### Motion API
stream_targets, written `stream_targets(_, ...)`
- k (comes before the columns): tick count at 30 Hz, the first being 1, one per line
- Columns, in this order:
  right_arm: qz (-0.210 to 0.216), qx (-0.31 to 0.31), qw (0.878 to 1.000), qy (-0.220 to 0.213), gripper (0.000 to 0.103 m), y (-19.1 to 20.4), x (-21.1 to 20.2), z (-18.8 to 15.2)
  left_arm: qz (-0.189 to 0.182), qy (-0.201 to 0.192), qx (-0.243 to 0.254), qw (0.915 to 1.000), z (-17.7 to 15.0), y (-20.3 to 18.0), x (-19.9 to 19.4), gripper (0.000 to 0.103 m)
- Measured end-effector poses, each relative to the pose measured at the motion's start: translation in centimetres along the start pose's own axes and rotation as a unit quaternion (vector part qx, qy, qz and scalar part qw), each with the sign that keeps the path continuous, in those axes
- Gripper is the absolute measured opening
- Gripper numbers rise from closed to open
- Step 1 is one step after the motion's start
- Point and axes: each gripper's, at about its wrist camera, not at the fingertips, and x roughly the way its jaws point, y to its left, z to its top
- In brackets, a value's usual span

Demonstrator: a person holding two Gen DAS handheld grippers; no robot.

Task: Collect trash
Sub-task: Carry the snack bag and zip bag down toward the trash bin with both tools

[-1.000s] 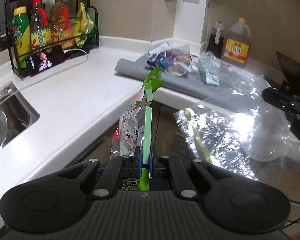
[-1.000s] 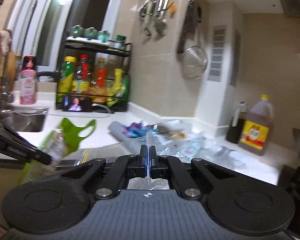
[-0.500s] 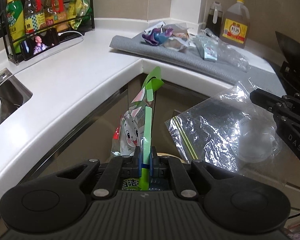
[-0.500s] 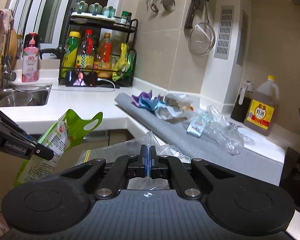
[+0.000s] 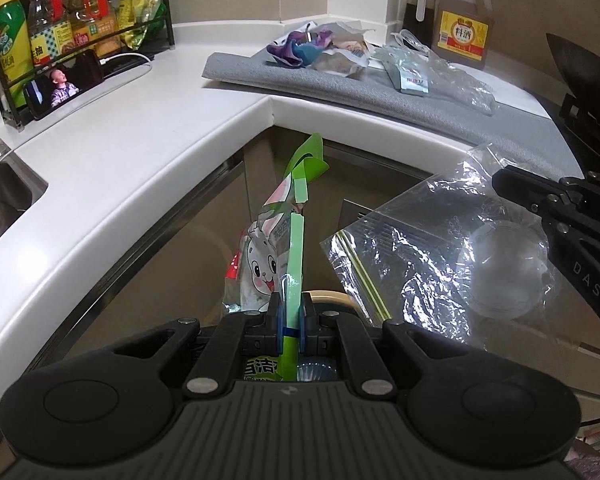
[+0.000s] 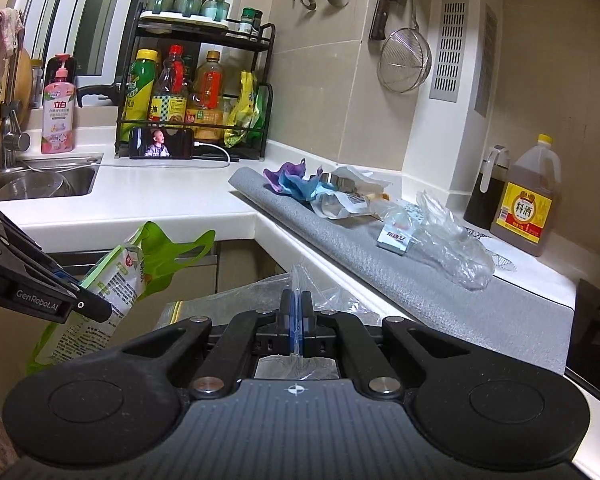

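The left gripper (image 5: 291, 316) is clamping a green rabbit-printed packet (image 5: 276, 256), standing upright below the white counter (image 5: 120, 168) edge. The right gripper (image 6: 296, 320) is pinching a crinkled clear zip bag (image 5: 420, 264), hanging beside the packet, below that counter.

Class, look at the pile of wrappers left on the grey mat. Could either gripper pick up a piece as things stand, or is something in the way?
Both are occupied. The left gripper is shut on a green rabbit-print packet, and the right gripper is shut on a clear zip bag. No object visibly stands between them and the wrappers on the grey mat.
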Motion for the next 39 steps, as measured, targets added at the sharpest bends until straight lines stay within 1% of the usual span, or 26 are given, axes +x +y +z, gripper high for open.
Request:
stream_targets(15, 0.0, -0.005, 1.0, 0.011, 0.002, 0.1, 0.7, -0.4, -0.007, 0.015, 0.01, 0.9998, -0.5, -0.6, 1.0, 0.007)
stream_targets(23, -0.002, -0.006, 1.0, 0.025, 0.002, 0.1, 1.5, -0.8, -0.011, 0.026, 0.01, 0.9996, -0.7, -0.4, 1.8, 0.007)
stream_targets(27, -0.005, -0.012, 0.999, 0.032, 0.002, 0.2, 2.6, -1.2, -0.014, 0.035, 0.005, 0.9993, -0.8, -0.1, 2.6, 0.007)
stream_targets(35, -0.031, -0.029, 0.998, 0.042, 0.002, -0.2, 5.5, -2.4, -0.002, 0.059, -0.004, 0.9982, -1.5, 1.0, 4.6, 0.007)
stream_targets(39, -0.028, -0.032, 0.998, 0.054, 0.002, 0.1, 7.2, -3.3, -0.005, 0.078, -0.006, 0.997, -1.8, 1.2, 5.9, 0.007)
